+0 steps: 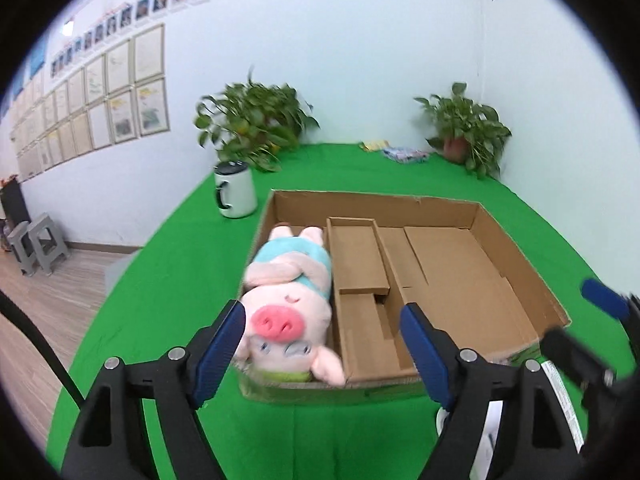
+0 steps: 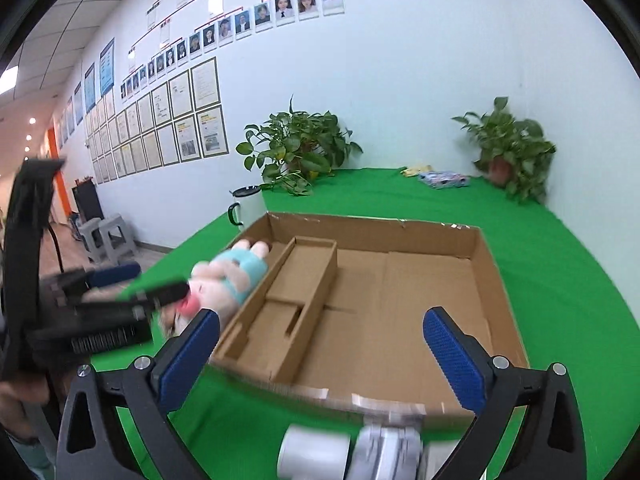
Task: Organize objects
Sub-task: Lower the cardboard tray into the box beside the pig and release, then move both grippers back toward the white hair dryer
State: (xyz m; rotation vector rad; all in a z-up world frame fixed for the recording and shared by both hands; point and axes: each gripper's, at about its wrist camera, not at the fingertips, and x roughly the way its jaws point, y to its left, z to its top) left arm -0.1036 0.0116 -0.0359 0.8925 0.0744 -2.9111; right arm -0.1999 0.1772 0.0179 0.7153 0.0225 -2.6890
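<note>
A pink plush pig (image 1: 288,300) in a teal shirt lies on its back in the narrow left compartment of a shallow cardboard box (image 1: 520,248). My left gripper (image 1: 323,310) hovers over the pig's head end. It is open, and its blue pads stand wide of the toy without touching it. My right gripper (image 2: 322,318) is open over the box's near edge with nothing between its fingers. The right wrist view shows the pig (image 2: 228,280), the box (image 2: 492,264) and the left gripper (image 2: 148,282) at the left. The box's large right compartment holds nothing.
A green cloth (image 1: 180,280) covers the table. A white mug (image 1: 236,190) stands left of the box, with two potted plants (image 1: 252,124) (image 1: 468,132) and small packets (image 1: 404,154) at the back. A white roll (image 2: 316,456) and a grey package (image 2: 388,456) lie in front of the box. Grey stools (image 1: 36,244) stand on the floor.
</note>
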